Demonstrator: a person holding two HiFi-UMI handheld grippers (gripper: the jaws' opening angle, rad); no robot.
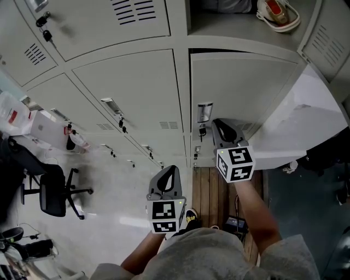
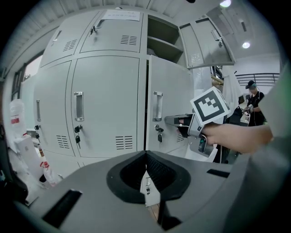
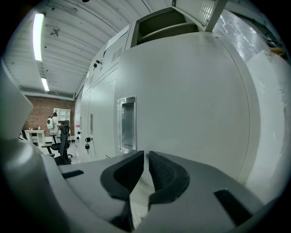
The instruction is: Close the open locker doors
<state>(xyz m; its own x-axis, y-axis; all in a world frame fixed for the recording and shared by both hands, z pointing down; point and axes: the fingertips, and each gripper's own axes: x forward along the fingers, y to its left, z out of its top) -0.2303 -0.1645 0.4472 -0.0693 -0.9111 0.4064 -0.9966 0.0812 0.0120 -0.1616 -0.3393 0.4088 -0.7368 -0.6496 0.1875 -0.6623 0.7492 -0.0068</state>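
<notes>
A wall of grey lockers fills the views. One middle door (image 1: 240, 93) stands slightly ajar, with a dark gap along its top and hinge side; its metal handle (image 1: 205, 112) has keys below it. My right gripper (image 1: 221, 128) points at this door just right of the handle (image 3: 126, 125), its jaws (image 3: 145, 157) a narrow slit apart with nothing between them. Whether the tips touch the door, I cannot tell. Above, a locker (image 2: 163, 36) is open, its door (image 2: 207, 41) swung out. My left gripper (image 1: 169, 178) hangs lower left, shut and empty (image 2: 145, 154).
A shoe (image 1: 279, 13) lies in the open top locker. An office chair (image 1: 54, 194) and bagged items (image 1: 13, 112) stand at the left. A wooden board (image 1: 210, 191) lies below the lockers and white plastic sheeting (image 1: 306, 120) hangs at right. A person (image 2: 252, 95) stands far right.
</notes>
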